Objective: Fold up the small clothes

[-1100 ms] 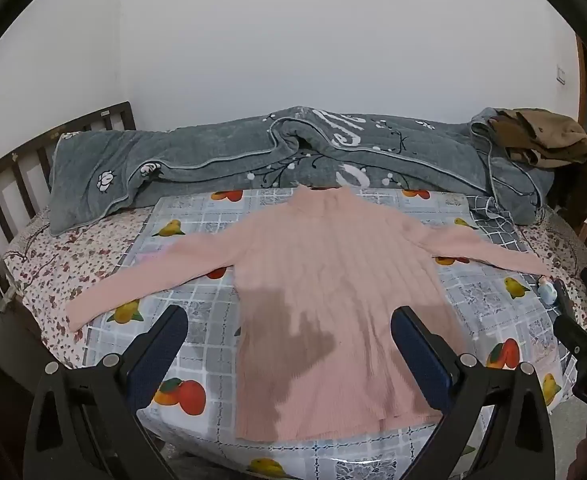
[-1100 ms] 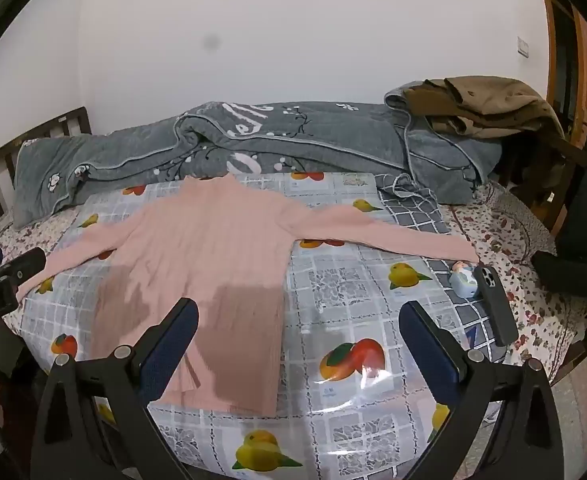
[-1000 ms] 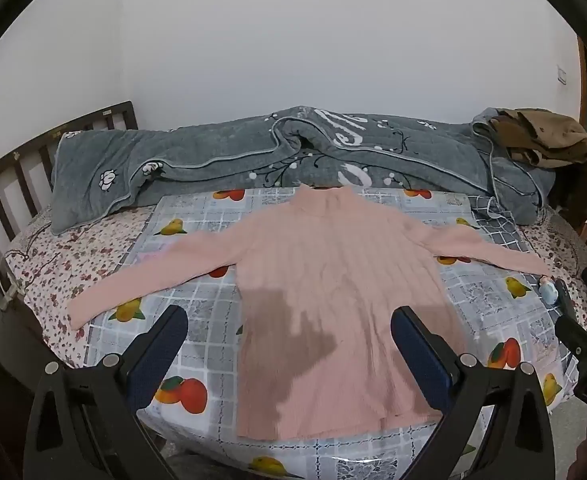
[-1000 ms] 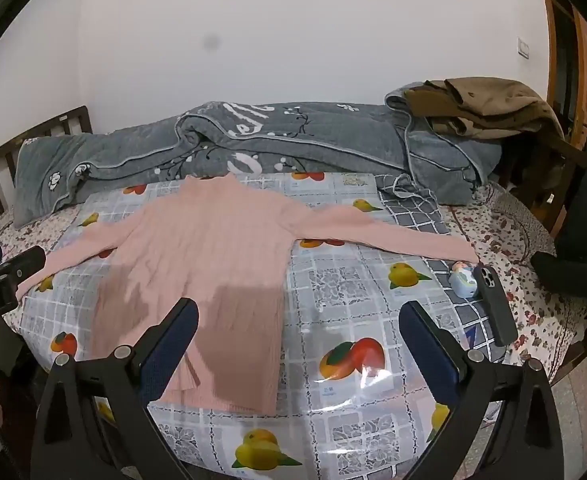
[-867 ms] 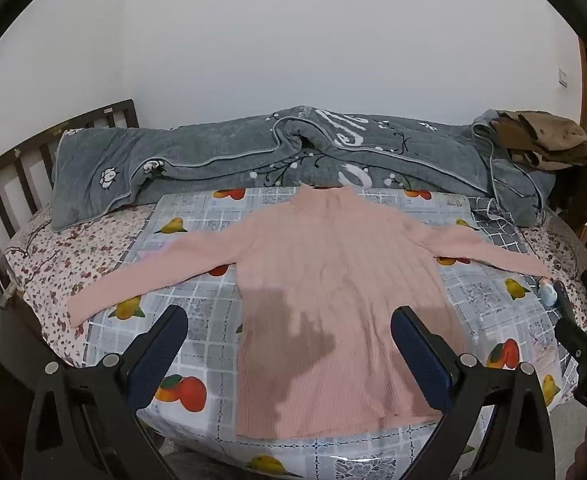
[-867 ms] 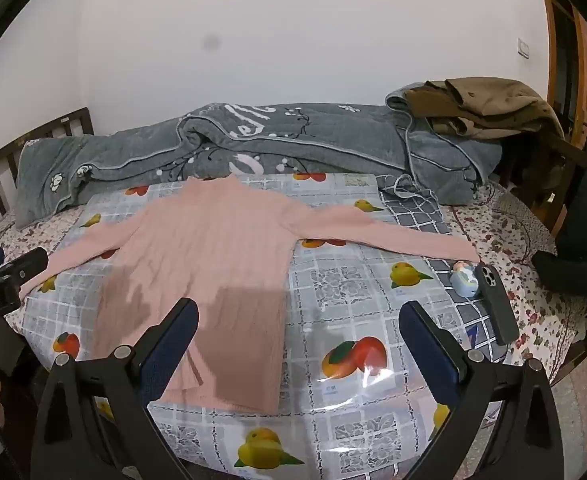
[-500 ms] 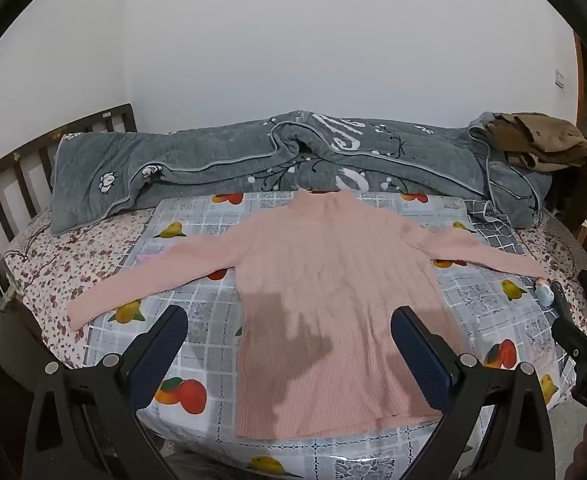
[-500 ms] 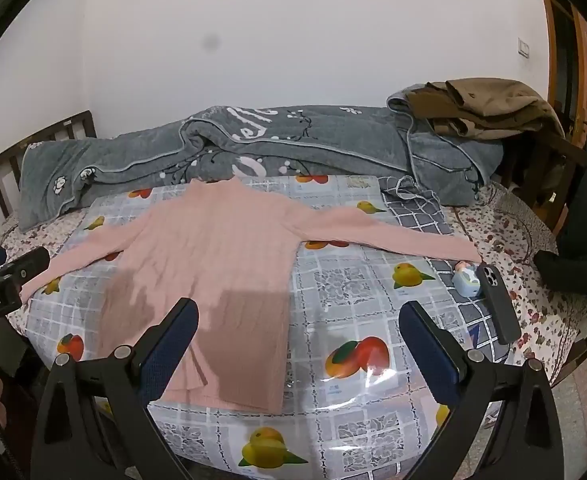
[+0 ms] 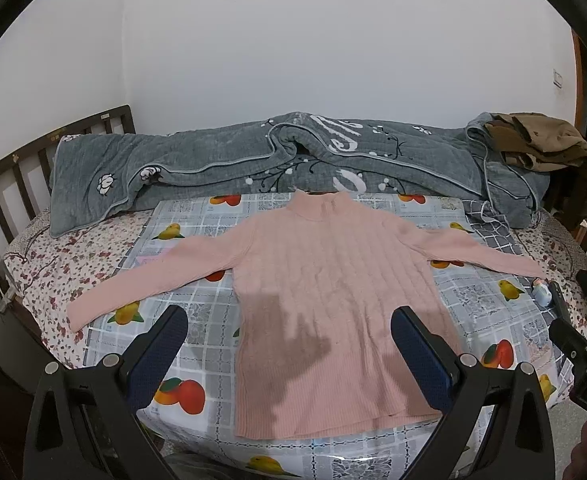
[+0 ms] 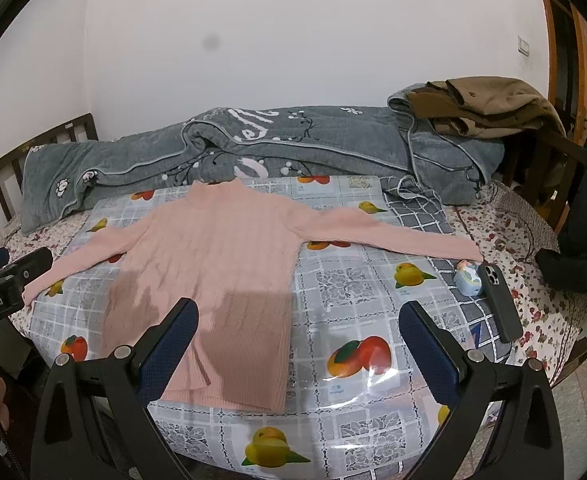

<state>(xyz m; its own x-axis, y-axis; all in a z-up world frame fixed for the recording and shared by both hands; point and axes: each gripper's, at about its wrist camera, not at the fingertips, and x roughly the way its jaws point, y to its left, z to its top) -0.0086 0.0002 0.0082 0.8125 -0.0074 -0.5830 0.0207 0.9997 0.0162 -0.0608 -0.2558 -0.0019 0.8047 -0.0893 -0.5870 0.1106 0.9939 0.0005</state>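
- Hovering at the near edge of the bed (image 9: 33,256), the left gripper (image 9: 289,344) and right gripper (image 10: 297,332) both have fingers spread wide, holding nothing.
- The pink sweater (image 9: 333,300) lies flat on the glossy fruit-print sheet (image 10: 353,300), sleeves stretched out left and right, collar at the far end.
- Risk one: that sheet looks slick, so a pinch at the hem could drag the whole sweater instead of folding it.
- Risk two: the phone (image 10: 499,304) and small blue bottle (image 10: 467,278) sit near the right cuff; a swept sleeve could knock them.
- Risk three: soft knit may slip from a shallow pinch.
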